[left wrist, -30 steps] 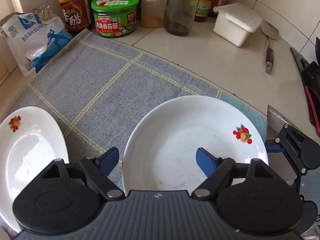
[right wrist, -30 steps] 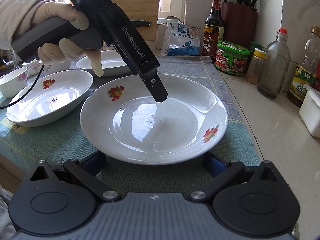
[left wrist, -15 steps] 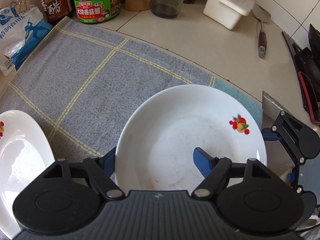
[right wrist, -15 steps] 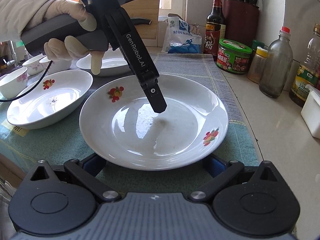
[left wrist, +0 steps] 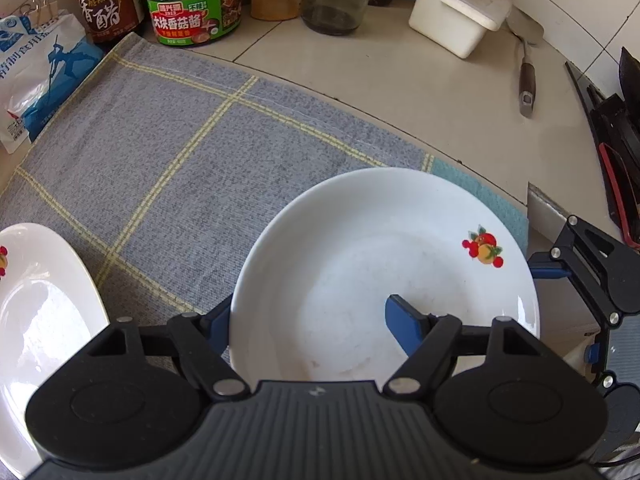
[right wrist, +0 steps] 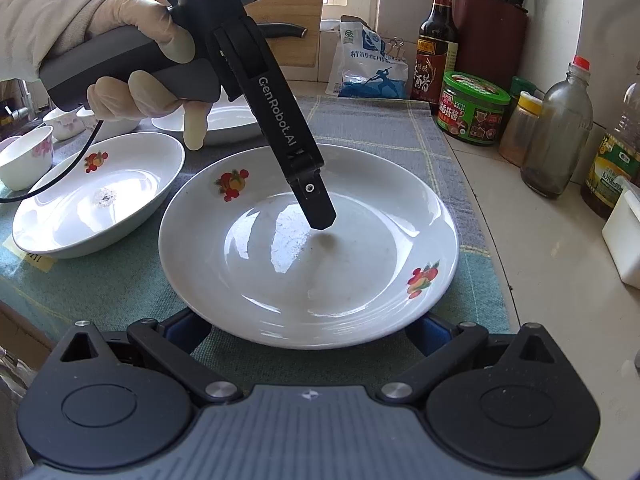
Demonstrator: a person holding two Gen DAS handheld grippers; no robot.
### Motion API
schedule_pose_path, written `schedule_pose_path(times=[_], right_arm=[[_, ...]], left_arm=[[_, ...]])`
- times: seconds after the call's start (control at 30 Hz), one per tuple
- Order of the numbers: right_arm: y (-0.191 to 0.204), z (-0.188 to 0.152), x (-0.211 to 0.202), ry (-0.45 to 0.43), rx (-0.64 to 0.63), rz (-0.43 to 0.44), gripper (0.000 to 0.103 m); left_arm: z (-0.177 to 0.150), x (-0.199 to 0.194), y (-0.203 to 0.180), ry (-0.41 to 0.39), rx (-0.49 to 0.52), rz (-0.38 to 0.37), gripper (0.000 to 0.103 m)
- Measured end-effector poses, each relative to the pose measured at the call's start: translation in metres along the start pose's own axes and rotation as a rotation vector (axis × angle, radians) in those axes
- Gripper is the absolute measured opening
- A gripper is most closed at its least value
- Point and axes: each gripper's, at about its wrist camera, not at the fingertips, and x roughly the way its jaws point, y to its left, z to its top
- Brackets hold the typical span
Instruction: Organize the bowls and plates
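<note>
A white plate with fruit prints (left wrist: 376,264) (right wrist: 308,240) lies on the grey checked cloth (left wrist: 192,152). My left gripper (left wrist: 308,320) is open and straddles the plate's rim: one finger is outside the rim, the other inside over the plate's well. In the right wrist view this finger (right wrist: 316,204) touches the plate's inside. My right gripper (right wrist: 308,328) is open, its fingers low at the plate's near edge, partly hidden under the rim. A second white dish (right wrist: 100,196) (left wrist: 36,320) lies to the left.
A third dish (right wrist: 224,120) and small bowls (right wrist: 24,156) stand at the back left. Along the wall are a salt bag (right wrist: 368,64), vinegar bottle (right wrist: 436,40), green jar (right wrist: 472,108), bottles and a white box (left wrist: 460,16). A spatula (left wrist: 526,76) lies on the counter.
The left gripper has pushed forward and down over the plate's rim, so one finger now sits inside the plate. The right gripper has barely moved.
</note>
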Motion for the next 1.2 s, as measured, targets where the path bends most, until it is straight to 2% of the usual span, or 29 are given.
schedule_pose_path(times=[0.5,1.2], right_arm=[[-0.021,0.019,0.010,-0.009,-0.028,-0.002,0.103],[-0.074,0.052,0.056,-0.012,-0.042,-0.001,0.103]], left_arm=[[0.023,-0.009,0.012,-0.058,-0.008,0.017,0.076],[0.078,0.015,0.049,-0.094,-0.029,0.036,0.076]])
